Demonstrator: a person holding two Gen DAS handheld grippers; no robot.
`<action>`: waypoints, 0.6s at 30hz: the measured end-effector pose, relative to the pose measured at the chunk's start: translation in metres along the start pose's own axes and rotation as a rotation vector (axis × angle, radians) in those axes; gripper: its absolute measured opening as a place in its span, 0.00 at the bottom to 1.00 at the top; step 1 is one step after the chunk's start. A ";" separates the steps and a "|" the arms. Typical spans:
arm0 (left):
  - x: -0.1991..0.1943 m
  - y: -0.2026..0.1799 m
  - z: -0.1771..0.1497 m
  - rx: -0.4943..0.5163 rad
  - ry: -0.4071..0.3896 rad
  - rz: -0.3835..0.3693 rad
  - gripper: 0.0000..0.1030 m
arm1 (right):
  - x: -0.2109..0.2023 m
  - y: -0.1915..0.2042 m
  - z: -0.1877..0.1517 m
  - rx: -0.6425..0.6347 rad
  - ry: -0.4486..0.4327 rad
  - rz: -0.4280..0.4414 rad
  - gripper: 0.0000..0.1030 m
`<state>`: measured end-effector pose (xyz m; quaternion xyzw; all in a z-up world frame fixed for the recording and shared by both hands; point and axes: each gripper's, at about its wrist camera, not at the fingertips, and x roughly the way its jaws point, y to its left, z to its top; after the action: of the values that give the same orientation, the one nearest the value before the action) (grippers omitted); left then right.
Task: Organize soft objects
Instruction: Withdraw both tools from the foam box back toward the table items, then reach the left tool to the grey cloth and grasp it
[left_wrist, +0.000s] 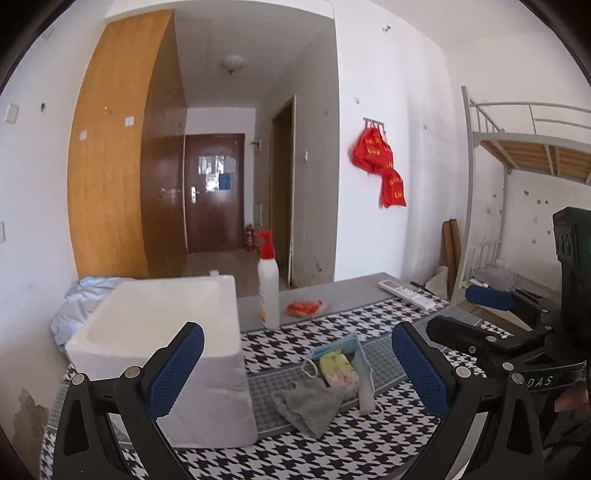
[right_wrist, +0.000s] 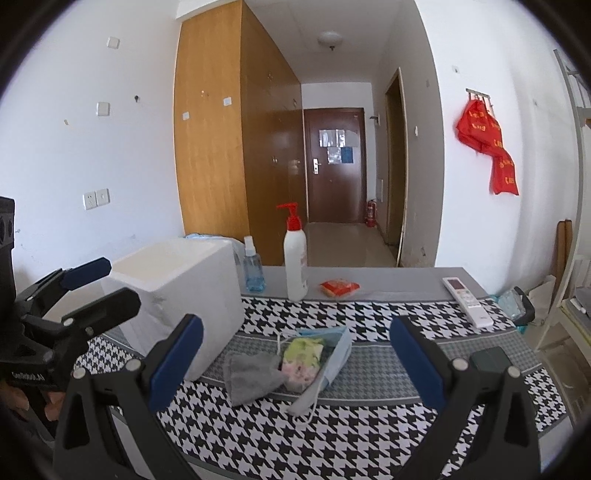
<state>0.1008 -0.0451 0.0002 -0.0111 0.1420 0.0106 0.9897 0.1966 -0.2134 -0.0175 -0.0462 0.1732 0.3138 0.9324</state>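
Both sets of fingers spread wide and empty above the table (right_wrist: 369, 435): lower right gripper (right_wrist: 295, 365) over the grey cloth (right_wrist: 251, 376) at lower centre, pinch its raised fold, avoid snagging the blue mask (right_wrist: 338, 354) beside it, then carry to the white foam box (right_wrist: 177, 288), left gripper (left_wrist: 295, 369) steadying.

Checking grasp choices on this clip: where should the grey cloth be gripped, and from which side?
Grip the grey cloth at its free near-left corner, probably coming from above on the foam box side. It lies crumpled and flat, while its right edge touches the mask pile. Both grippers, left and right, are open.
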 end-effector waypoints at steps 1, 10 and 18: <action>0.002 -0.002 -0.002 -0.001 0.007 -0.004 0.99 | 0.001 -0.001 -0.002 0.002 0.005 0.001 0.99; 0.014 -0.010 -0.016 -0.019 0.052 -0.006 0.99 | 0.009 -0.012 -0.013 0.006 0.056 -0.005 0.99; 0.028 -0.018 -0.030 -0.047 0.089 0.005 0.99 | 0.020 -0.021 -0.019 -0.016 0.103 -0.004 0.99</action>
<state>0.1202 -0.0629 -0.0360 -0.0345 0.1855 0.0159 0.9819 0.2185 -0.2227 -0.0432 -0.0701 0.2184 0.3107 0.9224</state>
